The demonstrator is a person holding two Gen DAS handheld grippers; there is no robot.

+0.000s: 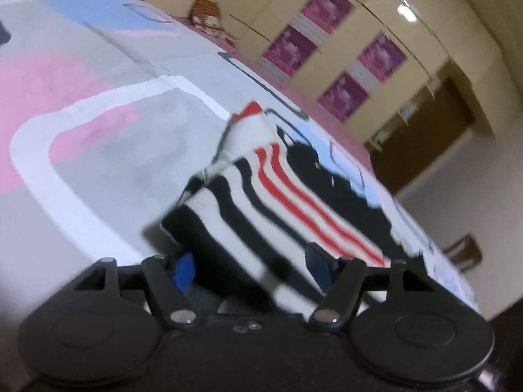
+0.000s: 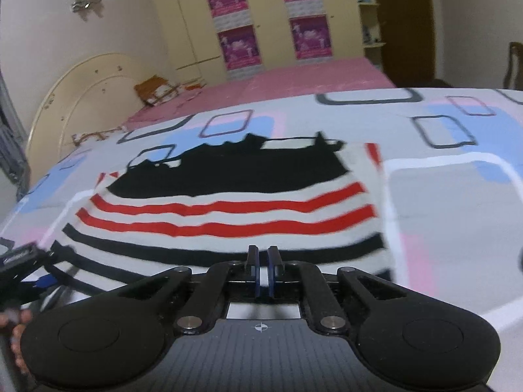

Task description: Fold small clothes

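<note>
A small striped garment (image 2: 228, 209), white with black and red stripes and a black upper part, lies flat on the patterned bed sheet (image 2: 441, 196). My right gripper (image 2: 263, 261) is shut at the garment's near hem; whether cloth sits between the fingers is hidden. My left gripper (image 1: 251, 266) is open with its blue pads on either side of the garment's (image 1: 278, 202) near corner, which looks lifted. The left gripper also shows at the lower left of the right wrist view (image 2: 36, 277), at the garment's left edge.
The sheet covers a bed with a pink cover (image 2: 294, 78) behind it and a cream headboard (image 2: 81, 98) at left. Wardrobe doors with purple posters (image 2: 271, 16) stand beyond. A wooden chair (image 2: 514, 65) is at far right.
</note>
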